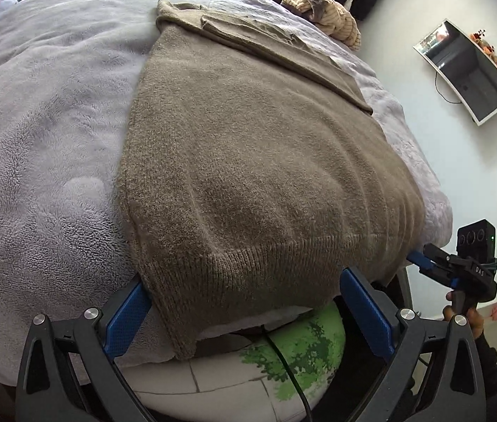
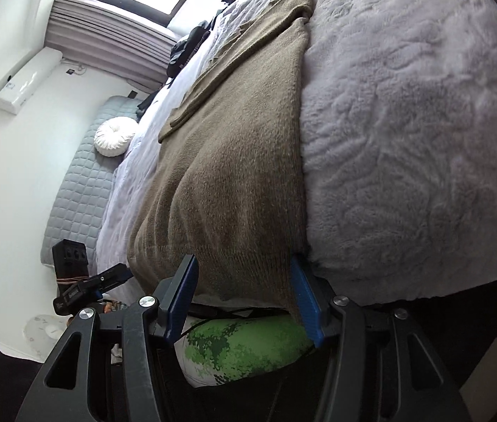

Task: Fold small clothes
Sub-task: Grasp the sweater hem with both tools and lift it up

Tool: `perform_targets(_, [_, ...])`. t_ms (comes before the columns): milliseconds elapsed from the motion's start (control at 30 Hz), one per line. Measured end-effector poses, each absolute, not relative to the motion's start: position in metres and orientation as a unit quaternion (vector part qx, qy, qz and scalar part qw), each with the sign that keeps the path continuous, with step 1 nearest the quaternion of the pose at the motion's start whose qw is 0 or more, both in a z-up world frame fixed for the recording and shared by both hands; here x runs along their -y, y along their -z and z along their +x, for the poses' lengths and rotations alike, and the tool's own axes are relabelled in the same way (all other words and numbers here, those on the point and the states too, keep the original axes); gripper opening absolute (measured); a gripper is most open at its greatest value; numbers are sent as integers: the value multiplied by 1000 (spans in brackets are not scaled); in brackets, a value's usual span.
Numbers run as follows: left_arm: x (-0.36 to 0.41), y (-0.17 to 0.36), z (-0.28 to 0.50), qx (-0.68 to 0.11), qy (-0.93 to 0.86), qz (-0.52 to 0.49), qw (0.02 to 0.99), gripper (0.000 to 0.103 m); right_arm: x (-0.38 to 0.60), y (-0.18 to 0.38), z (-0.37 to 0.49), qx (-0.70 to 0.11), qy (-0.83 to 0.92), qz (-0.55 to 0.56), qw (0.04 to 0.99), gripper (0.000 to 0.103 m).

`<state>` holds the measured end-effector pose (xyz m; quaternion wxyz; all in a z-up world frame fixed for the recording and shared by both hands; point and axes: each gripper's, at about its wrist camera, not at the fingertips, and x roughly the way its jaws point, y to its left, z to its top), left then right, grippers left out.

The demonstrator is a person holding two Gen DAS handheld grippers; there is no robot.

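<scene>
While my left gripper [image 1: 245,313] and right gripper [image 2: 248,299] stood spread, the brown sweater [image 1: 255,161] hem hung between their fingers, fuzzy, ribbed, partly folded.

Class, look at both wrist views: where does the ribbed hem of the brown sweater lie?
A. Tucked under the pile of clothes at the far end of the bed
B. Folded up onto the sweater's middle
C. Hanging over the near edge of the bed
C: the ribbed hem of the brown sweater droops past the near edge of the bed.
</scene>
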<state>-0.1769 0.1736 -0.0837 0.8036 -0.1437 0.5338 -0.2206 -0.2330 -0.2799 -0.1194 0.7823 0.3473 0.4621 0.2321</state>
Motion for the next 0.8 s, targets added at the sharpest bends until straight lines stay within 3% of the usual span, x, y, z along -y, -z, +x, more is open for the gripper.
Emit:
perform_targets(233, [-183,78,-182,-527,230,-180,798,102,259,125,-238,-486,-267,319,768,60])
perform_targets(600, [-178,82,-182,-538,228,-159,796,101,270,141,-227,-472,-276,373,749,60])
perform_targets(700, [-184,82,-185,-537,209,-162,801,81,255,146,-221,-479,-299,385,730,55])
perform_targets(767, [-191,85,-185,-547,176,-148,805,40,251,143,-222,-472,-313,395,723,10])
perform_targets(800, [-194,86,-184,-551,167,-146,805,33,251,139,-223,-465,-318,404,721,11])
